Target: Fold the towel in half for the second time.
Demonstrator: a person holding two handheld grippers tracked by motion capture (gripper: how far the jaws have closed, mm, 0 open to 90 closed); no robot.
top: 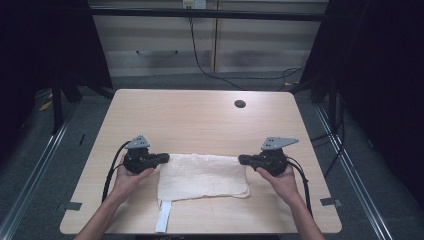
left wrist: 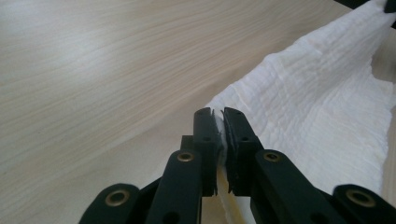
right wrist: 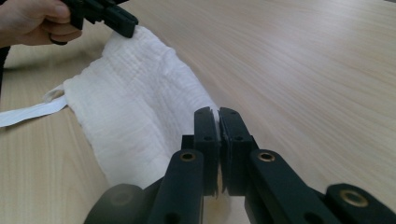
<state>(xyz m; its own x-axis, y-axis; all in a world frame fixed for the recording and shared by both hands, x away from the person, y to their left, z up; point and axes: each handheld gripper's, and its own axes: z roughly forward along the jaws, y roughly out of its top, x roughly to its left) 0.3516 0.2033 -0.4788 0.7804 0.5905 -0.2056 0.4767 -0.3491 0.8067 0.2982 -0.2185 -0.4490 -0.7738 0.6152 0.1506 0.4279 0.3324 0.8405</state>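
One white cloth (top: 202, 175) lies on the wooden surface (top: 200, 117), near the person's edge and between two grippers, with one flat white strap (top: 163, 216) running from its near left corner toward that edge. The left gripper (top: 165, 158) is clenched on the cloth's far left corner, and the right gripper (top: 242, 159) is clenched on its far right corner. The surface also has one dark round hole (top: 240, 104) toward its far side. In the left gripper view, a thin fold of cloth (left wrist: 317, 102) is squeezed between the two black jaws. The right gripper view shows its own jaws pressed together on the cloth (right wrist: 135, 107) edge, and farther off the left hand (right wrist: 35, 21) holding the other gripper on the opposite corner, with the strap (right wrist: 30, 113) trailing aside.
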